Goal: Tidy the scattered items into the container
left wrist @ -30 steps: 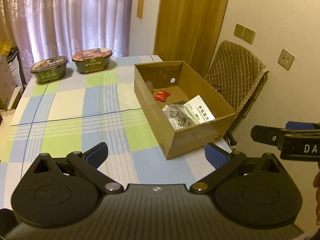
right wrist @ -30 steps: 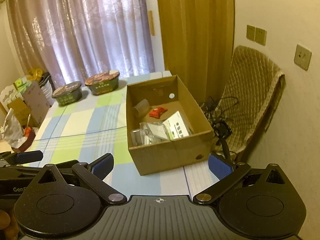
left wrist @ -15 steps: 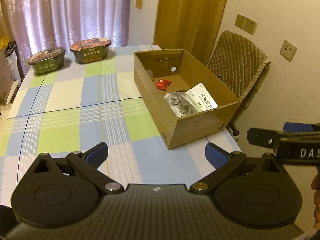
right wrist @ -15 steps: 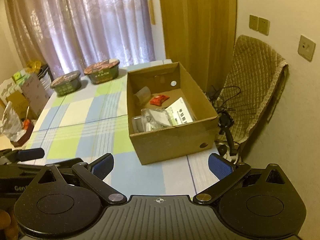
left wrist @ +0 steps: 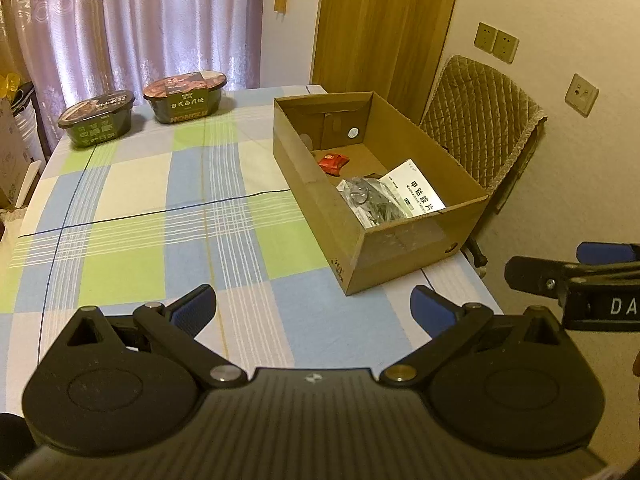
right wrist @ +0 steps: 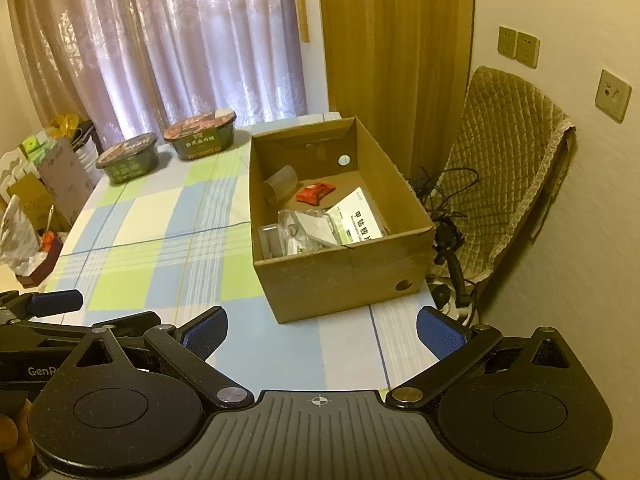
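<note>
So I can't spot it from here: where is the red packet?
Inside the cardboard box, toward its far end: the red packet lies between the clear cup and the white leaflet.

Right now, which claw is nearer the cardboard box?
Right, slightly. The right claw faces the cardboard box head-on; the left claw sits off its near-left corner. Both open, empty.

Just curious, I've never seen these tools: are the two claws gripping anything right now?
Left gripper: open, holding nothing, above the checked tablecloth.
Right gripper: open, holding nothing, facing the brown cardboard box.
</note>
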Available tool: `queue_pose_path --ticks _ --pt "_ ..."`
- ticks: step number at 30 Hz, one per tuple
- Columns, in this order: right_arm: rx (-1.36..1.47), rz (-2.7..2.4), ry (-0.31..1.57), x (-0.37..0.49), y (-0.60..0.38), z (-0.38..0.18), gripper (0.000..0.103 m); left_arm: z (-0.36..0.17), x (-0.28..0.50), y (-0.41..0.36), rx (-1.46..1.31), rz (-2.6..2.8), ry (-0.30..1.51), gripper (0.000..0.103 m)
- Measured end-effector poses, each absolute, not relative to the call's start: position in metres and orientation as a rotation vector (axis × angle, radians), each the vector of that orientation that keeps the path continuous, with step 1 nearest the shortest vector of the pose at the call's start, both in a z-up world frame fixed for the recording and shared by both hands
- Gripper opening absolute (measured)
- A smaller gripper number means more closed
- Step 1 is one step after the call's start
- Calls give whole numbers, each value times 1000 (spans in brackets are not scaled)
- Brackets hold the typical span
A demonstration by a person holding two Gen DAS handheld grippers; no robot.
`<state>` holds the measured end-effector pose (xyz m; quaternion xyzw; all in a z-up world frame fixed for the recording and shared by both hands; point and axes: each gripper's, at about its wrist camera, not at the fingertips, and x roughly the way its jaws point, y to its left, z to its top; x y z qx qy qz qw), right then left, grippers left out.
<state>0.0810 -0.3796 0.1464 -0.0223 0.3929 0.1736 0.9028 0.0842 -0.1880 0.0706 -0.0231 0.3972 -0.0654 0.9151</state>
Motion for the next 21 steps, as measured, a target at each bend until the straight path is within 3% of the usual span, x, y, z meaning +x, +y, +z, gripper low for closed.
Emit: queue_pose_path --ticks 21 --pt "-38 351 835 79 -381 137 103 61 83 -184 -59 -126 839 102"
